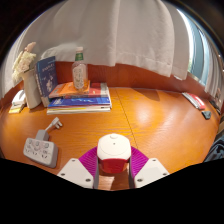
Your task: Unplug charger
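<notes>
You are looking across a warm orange-brown wooden desk [140, 115] with a smooth, slightly glossy top that catches soft light. Behind it hangs a pale white curtain [120, 35] in loose vertical folds, with daylight glowing through the cloth. A low wooden ledge [140, 75] in the same brown runs along the back of the desk beneath the curtain. To your right, a bright strip of window [197, 45] shows beside the curtain's edge.
</notes>
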### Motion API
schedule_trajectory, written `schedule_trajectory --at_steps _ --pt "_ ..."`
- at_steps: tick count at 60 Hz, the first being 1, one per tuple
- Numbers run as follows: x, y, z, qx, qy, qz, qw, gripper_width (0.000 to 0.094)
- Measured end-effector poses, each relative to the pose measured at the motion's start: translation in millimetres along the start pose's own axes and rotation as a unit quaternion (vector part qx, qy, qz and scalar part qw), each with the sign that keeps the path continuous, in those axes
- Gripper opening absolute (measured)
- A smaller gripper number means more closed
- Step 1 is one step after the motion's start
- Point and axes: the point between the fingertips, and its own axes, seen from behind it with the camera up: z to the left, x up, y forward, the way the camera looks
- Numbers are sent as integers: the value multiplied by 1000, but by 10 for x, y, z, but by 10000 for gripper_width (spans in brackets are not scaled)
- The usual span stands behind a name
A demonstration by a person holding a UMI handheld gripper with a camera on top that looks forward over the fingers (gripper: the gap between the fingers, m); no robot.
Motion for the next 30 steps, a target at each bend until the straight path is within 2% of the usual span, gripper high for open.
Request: schedule_trajectory --at_steps 1,2,4,14,20,30 --pt "-66 9 11 2 2 8 1000 421" --pt "3 -7 5 1 3 -6 1000 421" --pt "-2 7 -23 -3 1 -8 1000 429" --pt "-13 10 -16 -1 6 5 1000 513" --pt "141 -111 -80 -22 4 -6 1000 724" --pt "616 -603 104 -22 16 -64 998 742"
